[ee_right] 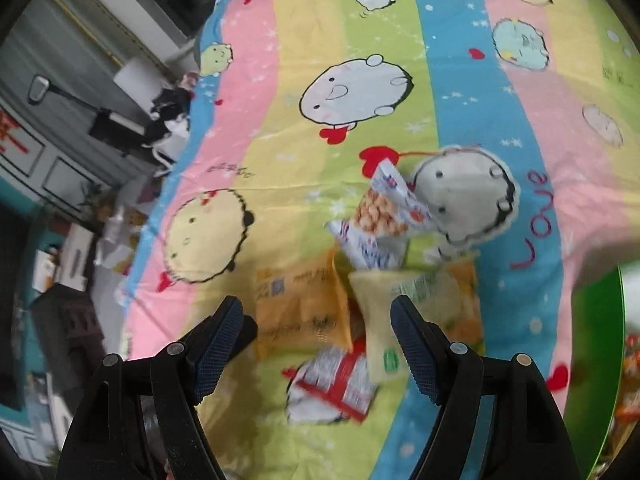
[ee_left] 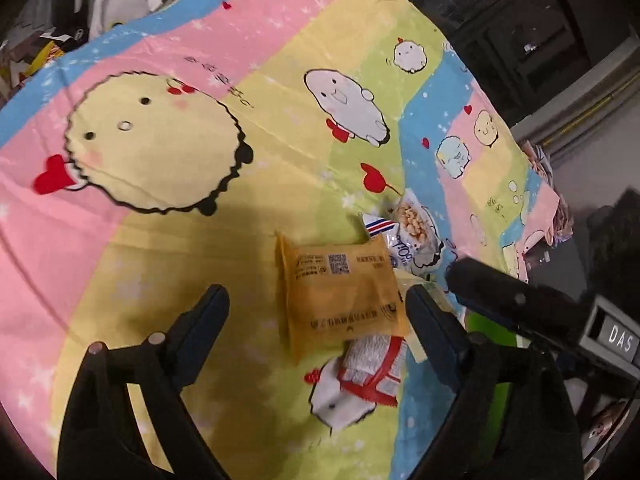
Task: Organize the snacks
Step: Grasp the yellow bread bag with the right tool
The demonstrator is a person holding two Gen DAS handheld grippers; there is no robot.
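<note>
- Left wrist: looking steeply down, close over the striped cartoon sheet (ee_left: 280, 92).
- Right wrist: likewise, nearby.
- Shared: orange packet (ee_left: 340, 296) (ee_right: 304, 304) and neighbouring snacks.

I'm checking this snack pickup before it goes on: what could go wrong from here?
1. The snack packets overlap: the orange packet lies on the red-and-white packet, so a grasp may drag both.
2. The left gripper and right gripper, both open, hover over the same pile and could collide.
3. The soft bedsheet could get pinched along with a flat packet.
</note>
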